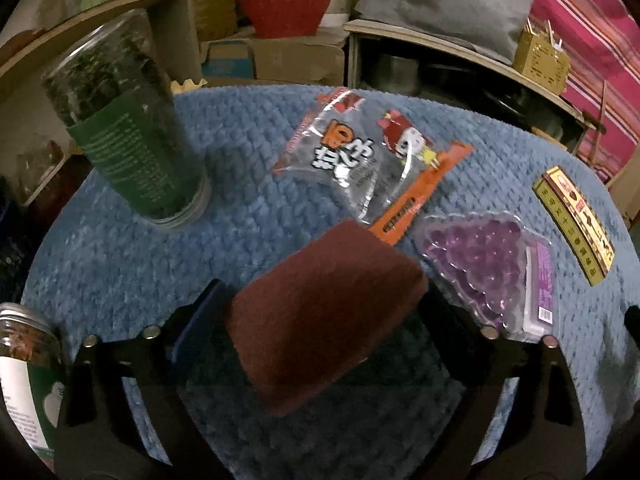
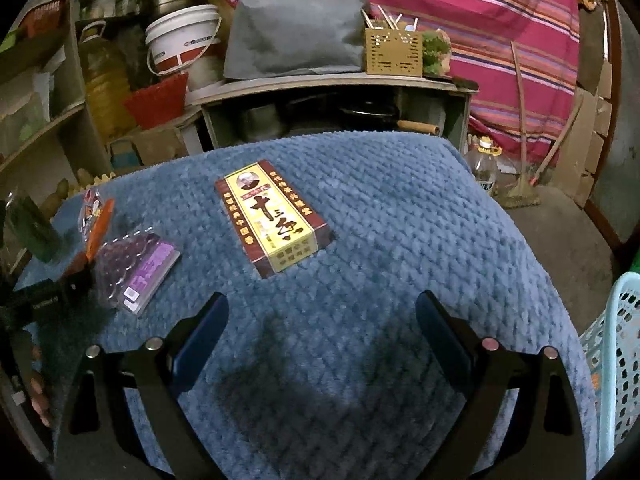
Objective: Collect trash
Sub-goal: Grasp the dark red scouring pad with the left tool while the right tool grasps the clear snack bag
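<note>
A brown scouring pad [image 1: 328, 320] fills the span of my left gripper [image 1: 324, 304], its two side edges touching both fingers; the gripper is shut on it. Just beyond it lie a clear snack wrapper with an orange strip [image 1: 360, 152] and a clear pack of purple beads [image 1: 480, 264], which also shows in the right wrist view [image 2: 136, 268]. A yellow and maroon box [image 2: 272, 216] lies flat ahead of my right gripper [image 2: 320, 304], which hangs open over the blue cloth with nothing between its fingers. The same box [image 1: 576, 224] sits at the far right in the left wrist view.
A blue knitted cloth [image 2: 380, 208] covers the table. A tall green-labelled jar [image 1: 128, 132] stands at the back left, and another jar [image 1: 24, 368] is at the near left edge. A light blue plastic basket [image 2: 616, 360] stands off the table's right side. Cluttered shelves rise behind.
</note>
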{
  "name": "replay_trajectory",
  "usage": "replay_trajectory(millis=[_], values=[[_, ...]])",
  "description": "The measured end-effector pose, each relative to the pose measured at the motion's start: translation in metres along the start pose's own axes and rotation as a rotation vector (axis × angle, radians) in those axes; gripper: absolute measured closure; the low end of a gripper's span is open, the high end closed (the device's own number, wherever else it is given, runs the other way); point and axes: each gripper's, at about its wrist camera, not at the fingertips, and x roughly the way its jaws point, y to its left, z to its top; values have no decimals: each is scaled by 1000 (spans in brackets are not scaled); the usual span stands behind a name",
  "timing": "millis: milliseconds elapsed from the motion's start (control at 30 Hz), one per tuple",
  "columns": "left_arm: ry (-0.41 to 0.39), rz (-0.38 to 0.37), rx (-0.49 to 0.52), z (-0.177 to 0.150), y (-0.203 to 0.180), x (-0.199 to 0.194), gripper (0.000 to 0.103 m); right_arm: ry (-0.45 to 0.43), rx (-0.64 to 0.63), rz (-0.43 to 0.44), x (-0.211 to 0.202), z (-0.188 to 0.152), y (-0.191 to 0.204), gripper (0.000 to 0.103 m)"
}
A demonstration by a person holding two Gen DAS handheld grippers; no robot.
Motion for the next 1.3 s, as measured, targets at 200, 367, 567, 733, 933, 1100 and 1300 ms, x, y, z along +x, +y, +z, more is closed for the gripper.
replay_trajectory(millis=[200,367,567,733,933,1100,1300], values=[[0,14,27,-2,9,-6,35,-10,-7,0,-2,-2,2,10],[-1,7,74,-2,19,-14,56,-20,-15,-11,-6,-2,3,10],[-1,-61,66,0,34,-22,68,-4,-17,-13,-8,3,11,10],[-43,-106,105,2,32,-43,69,2,-59,7,-8,13,35,10],[-107,-78,108,5,47,-78,69,-28,-133,61,-9,27,80,10],[-157,-22,97,2,67,-108,69,-68,-221,124,-5,33,127,10],[-221,9,77,2,82,-140,69,-73,-295,185,4,38,172,10]])
